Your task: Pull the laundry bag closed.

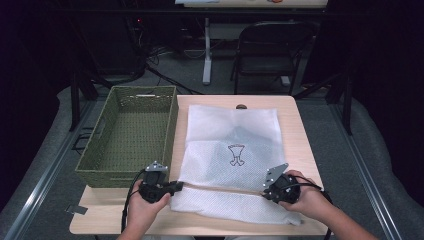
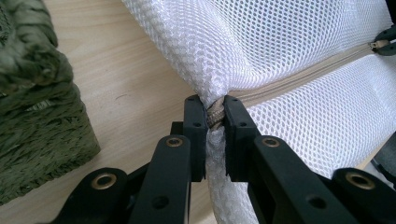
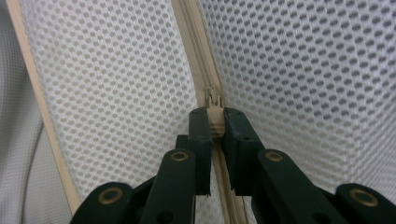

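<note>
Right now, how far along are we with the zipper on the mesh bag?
Done: left gripper is clamped on the mesh bag at the zipper's end, and right gripper is clamped on the zipper pull. In hand: the slide itself. Left: whatever involves the empty basket.

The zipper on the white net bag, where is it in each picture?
High view: the zipper runs across the near part of the mesh bag, between the two grippers.
Left gripper view: it runs from the closed jaws at centre up to the right edge.
Right gripper view: it runs up the middle, its slider pinched in the jaws.
Shared landmark: the bag's white mesh.
</note>
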